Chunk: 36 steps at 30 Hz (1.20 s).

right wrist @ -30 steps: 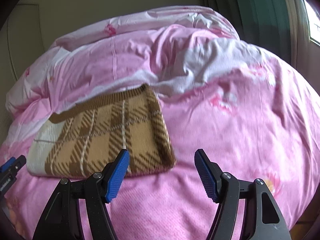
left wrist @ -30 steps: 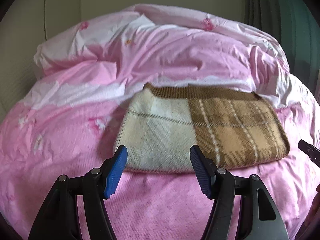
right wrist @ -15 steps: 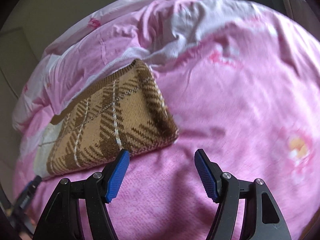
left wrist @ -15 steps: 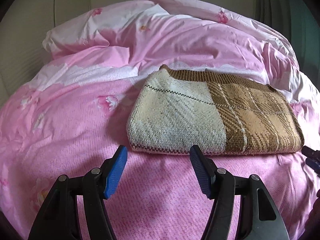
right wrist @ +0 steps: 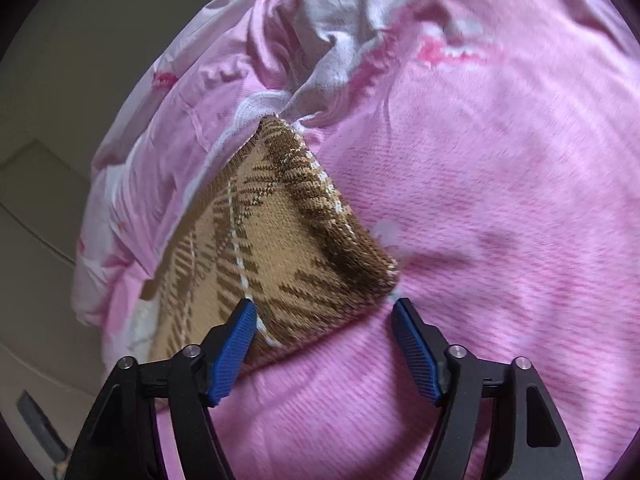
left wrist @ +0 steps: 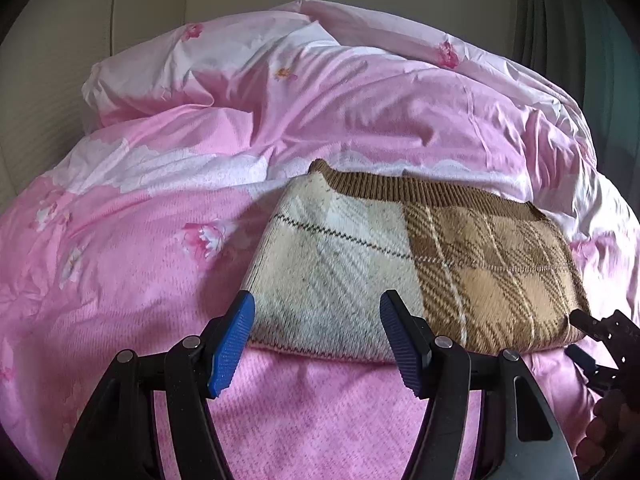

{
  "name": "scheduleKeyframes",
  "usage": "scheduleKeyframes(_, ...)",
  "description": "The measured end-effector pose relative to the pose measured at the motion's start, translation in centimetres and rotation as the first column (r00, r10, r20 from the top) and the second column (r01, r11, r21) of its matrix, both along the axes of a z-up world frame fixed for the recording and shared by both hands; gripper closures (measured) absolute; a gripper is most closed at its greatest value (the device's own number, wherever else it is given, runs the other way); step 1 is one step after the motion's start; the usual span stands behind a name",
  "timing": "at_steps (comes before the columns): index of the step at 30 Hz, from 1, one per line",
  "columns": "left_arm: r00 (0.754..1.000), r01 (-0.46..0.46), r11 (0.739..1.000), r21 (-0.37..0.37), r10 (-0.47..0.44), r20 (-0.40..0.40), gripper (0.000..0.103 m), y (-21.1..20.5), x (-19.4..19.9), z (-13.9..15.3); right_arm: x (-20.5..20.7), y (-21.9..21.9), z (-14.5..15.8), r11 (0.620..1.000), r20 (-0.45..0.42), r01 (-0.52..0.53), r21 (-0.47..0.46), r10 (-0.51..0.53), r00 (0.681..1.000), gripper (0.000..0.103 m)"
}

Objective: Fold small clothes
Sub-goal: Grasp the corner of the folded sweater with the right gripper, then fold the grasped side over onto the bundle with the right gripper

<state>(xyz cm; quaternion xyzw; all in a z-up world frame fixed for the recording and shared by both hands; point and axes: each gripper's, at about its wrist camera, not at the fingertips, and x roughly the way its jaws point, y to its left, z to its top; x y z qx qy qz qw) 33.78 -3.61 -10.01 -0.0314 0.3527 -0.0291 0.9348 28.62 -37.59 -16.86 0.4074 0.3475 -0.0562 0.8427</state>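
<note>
**Ana:** Left wrist view first. Where does the folded brown-and-cream plaid knitted garment [left wrist: 416, 276] lie, and why there?

**Ben:** It lies flat on the pink woven bed cover [left wrist: 320, 408], its ribbed brown band turned toward the crumpled pink floral duvet [left wrist: 320, 92] heaped behind it. I judge the flat cover gives it a firm base for folding. The left gripper [left wrist: 316, 332] stands released, blue pads spread wide with nothing between them, straddling the cream half at the garment's near edge.

**Ana:** And room on that side?

**Ben:** To the left of the garment the cover is bare and smooth, so there is room to swing. Behind the garment the duvet rises right at the ribbed band, so little room there. At the garment's brown near corner the tips of the other tool just show.

**Ana:** Now the right wrist view.

**Ben:** The right gripper [right wrist: 324, 326] is also released, pads wide, holding nothing. The garment's brown corner [right wrist: 384, 272] points into the gap between them; the right pad sits just beside that corner, the left pad over the plaid near the white stripe. I take that as lining up to pinch the corner for another fold, though whether the pads touch the knit I cannot tell.

**Ana:** Edges and space here?

**Ben:** The thick folded edge runs from the corner back toward the duvet. To the right of the garment lies open pink cover, well apart from any clutter.
</note>
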Motion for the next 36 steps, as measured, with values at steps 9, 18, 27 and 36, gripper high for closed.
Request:
scheduleKeyframes(9, 1.000, 0.010, 1.000, -0.002, -0.010, 0.011, 0.039, -0.7, 0.3, 0.5, 1.9, 0.2, -1.2, 0.994, 0.013, 0.021, 0.108, -0.023, 1.000, 0.022)
scheduleKeyframes(18, 1.000, -0.001, 1.000, 0.004, 0.001, 0.000, 0.039, -0.4, 0.7, 0.3, 2.9, 0.4, -2.2, 0.969, 0.025, 0.061, 0.240, -0.069, 0.997, 0.044)
scheduleKeyframes(27, 1.000, -0.019, 1.000, -0.012, 0.020, 0.015, 0.039, 1.3, 0.1, 1.2, 1.4, 1.5, 1.1, 0.990, 0.103, 0.102, 0.095, -0.112, 0.988, 0.075)
scheduleKeyframes(36, 0.994, -0.099, 0.995, -0.007, 0.099, 0.048, 0.039, 6.9, -1.3, 3.4, 3.4, 10.6, 11.7, 0.896, 0.254, 0.028, -0.443, 0.095, 0.963, 0.080)
